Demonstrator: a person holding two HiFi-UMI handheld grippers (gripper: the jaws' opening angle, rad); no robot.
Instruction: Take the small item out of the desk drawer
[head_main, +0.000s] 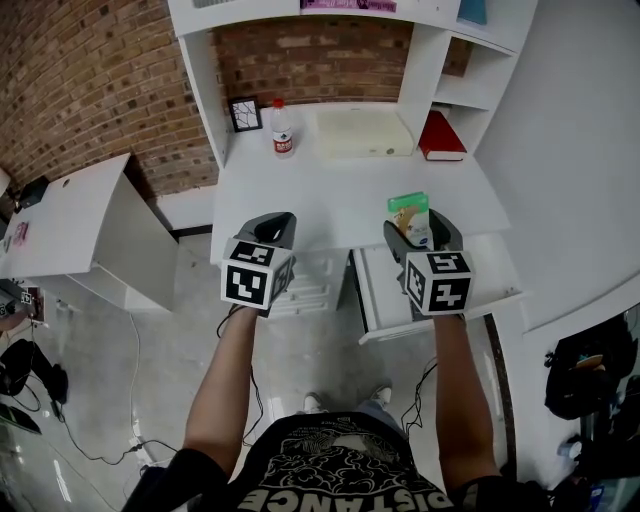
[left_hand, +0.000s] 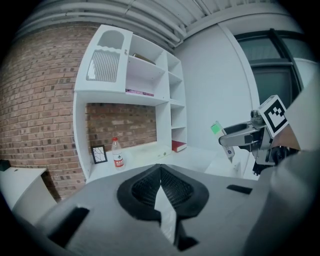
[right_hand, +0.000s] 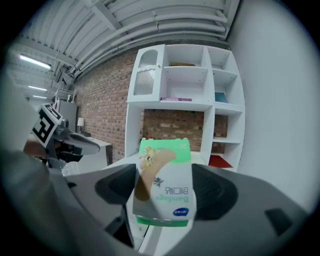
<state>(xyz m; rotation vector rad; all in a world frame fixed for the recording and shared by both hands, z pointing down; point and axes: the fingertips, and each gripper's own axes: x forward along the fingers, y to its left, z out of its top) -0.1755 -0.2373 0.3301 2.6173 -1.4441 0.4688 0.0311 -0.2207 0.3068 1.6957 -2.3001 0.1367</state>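
Bandage box (right_hand: 162, 187), green and white, sits clamped between the fingers of the right gripper (head_main: 415, 228), out of the open drawer (head_main: 385, 292) and above the front edge of the desk (head_main: 330, 195). It stands upright in the grip, with its long axis running up and down, its printed face towards the gripper's camera and a finger pressing on each narrow side. Its green top pokes up past the fingertips.

The left gripper (head_main: 272, 232) hovers level with it to the left, well apart, its fingers closed tip to tip on nothing.

The task looks all but done. What probably remains is setting the box down, and the right hand already has it. Bare desk lies straight ahead of and below the box, so a short reach forward and down should do. Nothing stands in that path: the water bottle (head_main: 283, 130), small picture frame (head_main: 245, 114), flat white case (head_main: 362, 131) and red book (head_main: 441, 137) all sit far back against the brick wall. The drawer below juts out towards the person.
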